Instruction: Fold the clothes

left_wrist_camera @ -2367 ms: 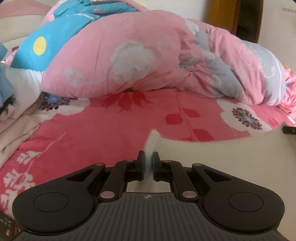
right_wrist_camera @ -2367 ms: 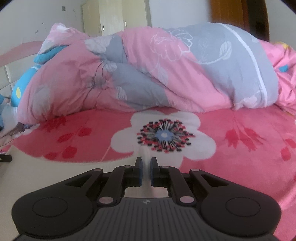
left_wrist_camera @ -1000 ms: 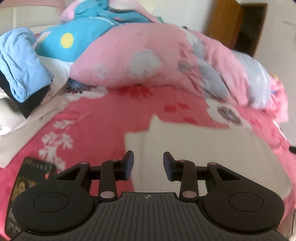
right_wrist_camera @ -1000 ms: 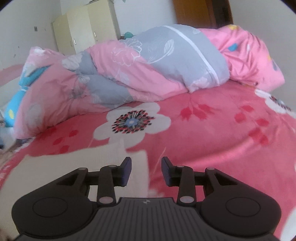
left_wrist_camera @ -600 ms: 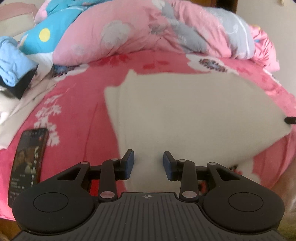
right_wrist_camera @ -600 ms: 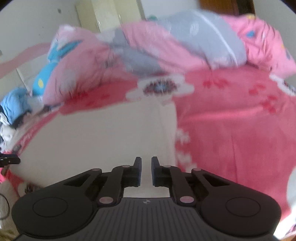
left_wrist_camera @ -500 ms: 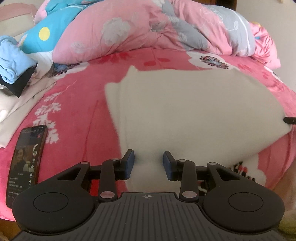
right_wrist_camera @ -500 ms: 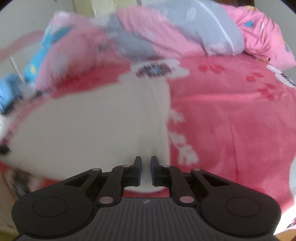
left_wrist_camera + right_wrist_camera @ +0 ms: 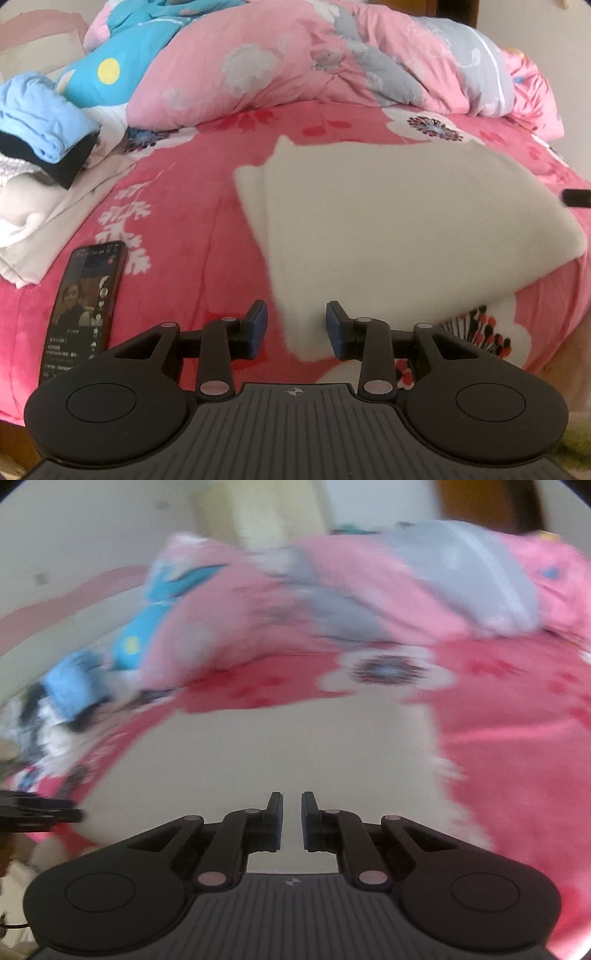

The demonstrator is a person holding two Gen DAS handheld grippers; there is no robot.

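Pink flowered bedding [image 9: 192, 206] spreads under us, and on it lies the cream garment [image 9: 388, 221], flat and doubled, with a second layer's edge peeking out along its far left side. Our left gripper [image 9: 295, 326] stands with jaws wide apart around the near corner, gripping nothing. Our right gripper [image 9: 291, 821] is nearly closed with a thin gap, over the cloth's near edge [image 9: 280, 746]; the blurred view keeps us from telling whether it pinches fabric. We judge at least one fold is in place, and whether another halving remains we cannot settle. Outward, a phone [image 9: 83, 306] lies just left of the garment, a heap of clothes [image 9: 40, 147] sits at the far left, and a bunched quilt [image 9: 332, 66] crowds the back of the bed; none blocks the garment.
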